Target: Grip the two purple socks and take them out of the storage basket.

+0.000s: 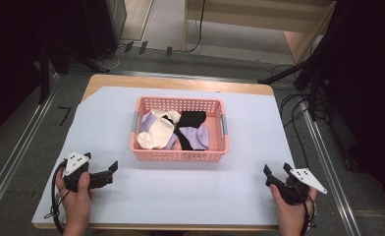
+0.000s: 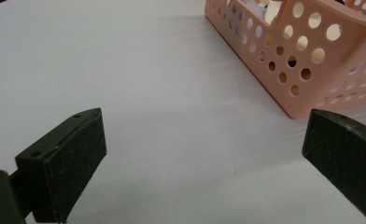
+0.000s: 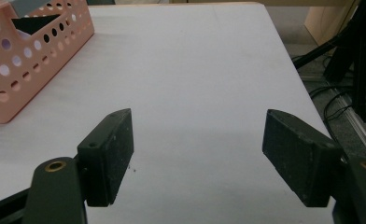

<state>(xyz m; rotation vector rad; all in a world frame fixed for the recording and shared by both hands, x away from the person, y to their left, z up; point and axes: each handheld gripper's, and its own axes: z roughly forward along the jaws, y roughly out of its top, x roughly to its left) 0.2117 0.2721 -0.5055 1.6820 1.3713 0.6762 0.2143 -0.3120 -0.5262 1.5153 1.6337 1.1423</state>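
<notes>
So I've got my left gripper (image 1: 102,169) down at about 8 o'clock on the table (image 1: 180,196), close to the near edge, jaws spread wide with nothing between them. My right gripper (image 1: 276,173) sits at 4 o'clock, same deal: jaws apart, empty, close to the near edge and not far from the right one. My left hand (image 1: 75,199) and right hand (image 1: 291,209) come in from the bottom.

Between the two grippers there's a wide bare strip of white sheet, plenty of room to slide either one inward. In the left gripper view the left gripper (image 2: 204,154) points over bare sheet, with the basket (image 2: 284,65) corner at 1 o'clock, near but not touching. In the right gripper view the right gripper (image 3: 197,154) faces open sheet too, basket (image 3: 27,70) off at 10 o'clock and well apart, and the table's right edge runs up at 2 o'clock with cables (image 3: 335,100) on the floor past it.

The pink basket (image 1: 178,153) sits around the table's center, open sheet on all sides. From the high view I can see the socks (image 1: 173,130) piled in it: cream, lavender, black. The gripper views mostly just catch bits of those through the holes in the wall. Beyond the basket the sheet ends and a strip of wood shows at 12 o'clock.
</notes>
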